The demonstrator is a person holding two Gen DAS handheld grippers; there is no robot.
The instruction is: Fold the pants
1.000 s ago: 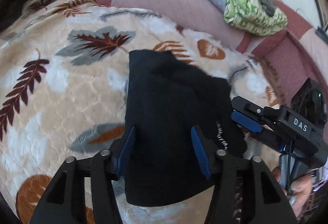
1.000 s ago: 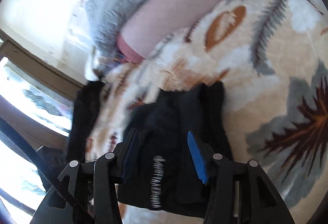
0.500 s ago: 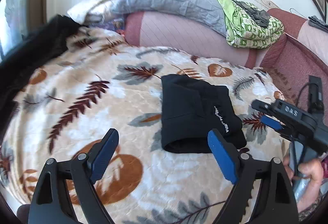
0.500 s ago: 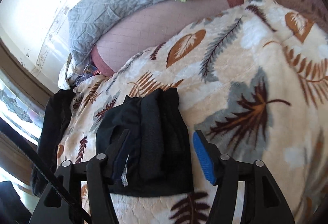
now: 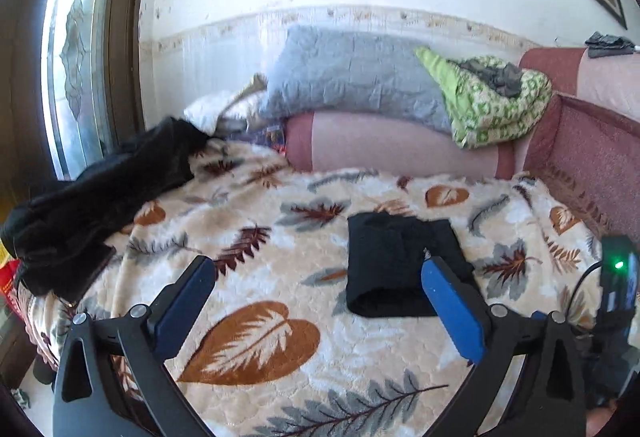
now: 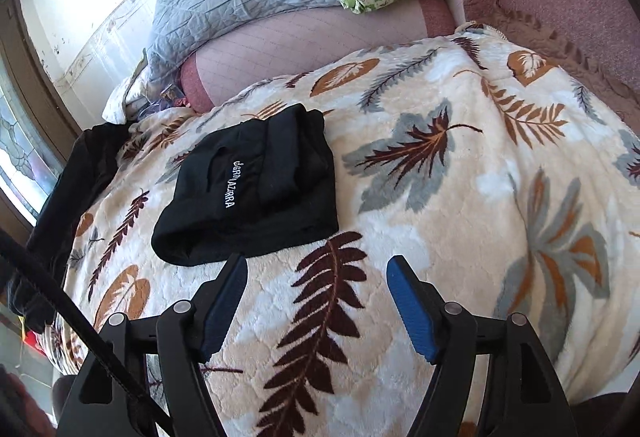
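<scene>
Lettering [image 6: 229, 184] on folded pants [image 6: 256, 193] reads, perhaps, "AZARRA".

A bed carries everything, covered by a cream blanket [image 5: 256, 337] printed with brown, rust and grey leaves. On the blanket lie the folded black pants [image 6: 256, 193], a compact packet with a line of white lettering on top, and a heap of dark clothing [image 5: 96, 197] spread along the edge by the window, well apart from the pants. Along the far side a pink bolster [image 5: 400, 149] touches the blanket's edge, and a grey quilt [image 5: 352, 77] and a folded green quilt [image 5: 496, 105] rest on it.
</scene>
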